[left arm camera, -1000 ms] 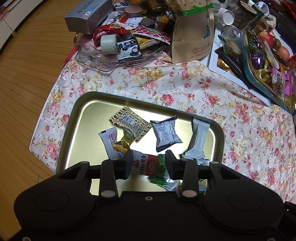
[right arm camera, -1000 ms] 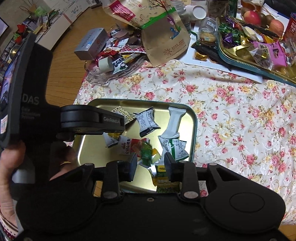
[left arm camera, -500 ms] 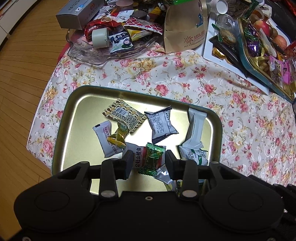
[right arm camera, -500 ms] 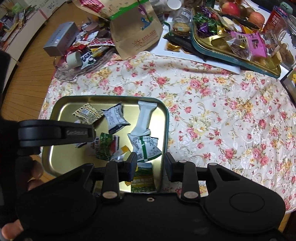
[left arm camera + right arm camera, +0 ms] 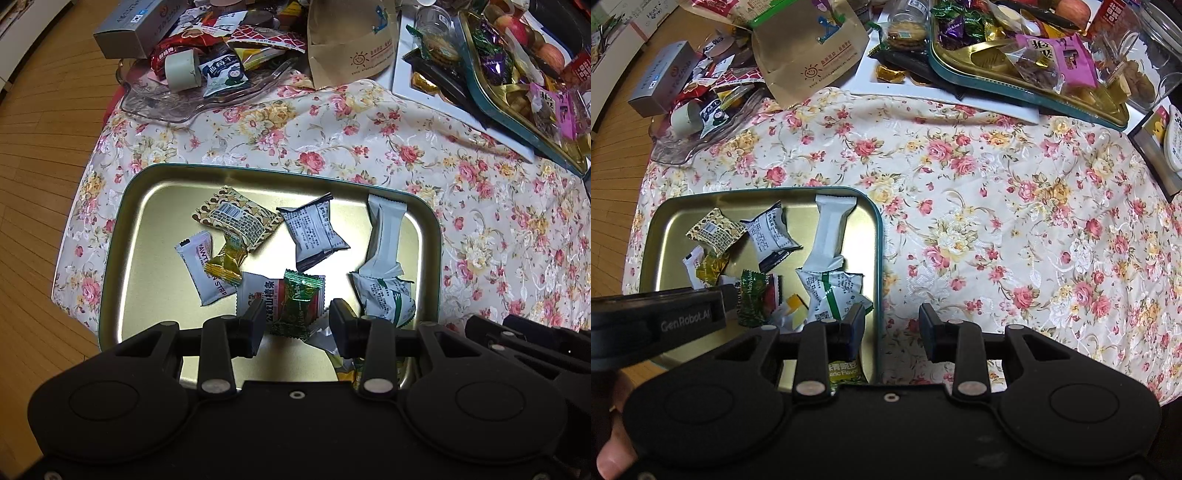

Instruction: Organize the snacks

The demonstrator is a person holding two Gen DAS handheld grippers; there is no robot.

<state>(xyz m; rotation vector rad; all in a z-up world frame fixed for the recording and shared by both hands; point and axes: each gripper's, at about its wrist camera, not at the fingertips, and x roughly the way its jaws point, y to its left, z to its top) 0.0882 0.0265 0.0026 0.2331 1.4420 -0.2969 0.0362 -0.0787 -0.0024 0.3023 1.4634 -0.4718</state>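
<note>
A gold tray with a teal rim (image 5: 122, 229) (image 5: 665, 236) lies on the floral cloth and holds several wrapped snacks. Among them are a green candy (image 5: 297, 306) (image 5: 751, 295), a patterned brown packet (image 5: 236, 219), a black-and-white packet (image 5: 314, 230) and a long white bar (image 5: 386, 236) (image 5: 831, 229). My left gripper (image 5: 297, 326) is open and empty, above the tray's near edge, with the green candy lying between its fingers. My right gripper (image 5: 892, 326) is open and empty over the tray's right rim.
A clear glass dish (image 5: 177, 103) of snacks, a grey box (image 5: 136, 26) and a brown paper bag (image 5: 351, 40) stand at the back. A second teal tray (image 5: 1015, 85) of sweets is at the back right. Bare floral cloth (image 5: 1015, 240) lies right of the tray.
Both grippers have pulled back and up from the tray; the right one has shifted right to the tray's rim. The green candy now lies on the red-and-white packet.
</note>
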